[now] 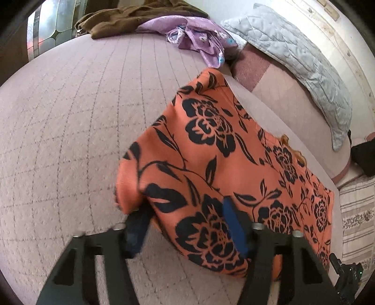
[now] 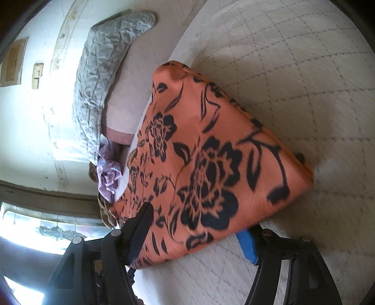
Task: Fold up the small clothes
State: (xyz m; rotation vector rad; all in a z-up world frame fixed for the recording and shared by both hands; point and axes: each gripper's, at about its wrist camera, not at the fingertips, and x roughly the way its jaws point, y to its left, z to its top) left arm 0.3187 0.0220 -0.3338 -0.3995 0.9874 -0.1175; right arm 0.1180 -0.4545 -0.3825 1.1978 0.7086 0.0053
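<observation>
An orange garment with a black flower print (image 1: 222,169) lies stretched over the quilted pink bed cover (image 1: 70,117). My left gripper (image 1: 187,225) has its jaws wide apart, and the near corner of the garment drapes between the two fingers. In the right wrist view the same garment (image 2: 211,152) fills the middle. My right gripper (image 2: 196,232) also has its jaws wide apart, with the garment's edge lying between the black finger (image 2: 140,225) and the blue pad (image 2: 247,244). Neither gripper pinches the cloth.
A purple garment (image 1: 199,35) and a brown one (image 1: 131,18) lie at the far edge of the bed. A grey quilted pillow (image 1: 304,61) leans on the wall at right, also in the right wrist view (image 2: 100,77). A window (image 2: 46,225) is behind.
</observation>
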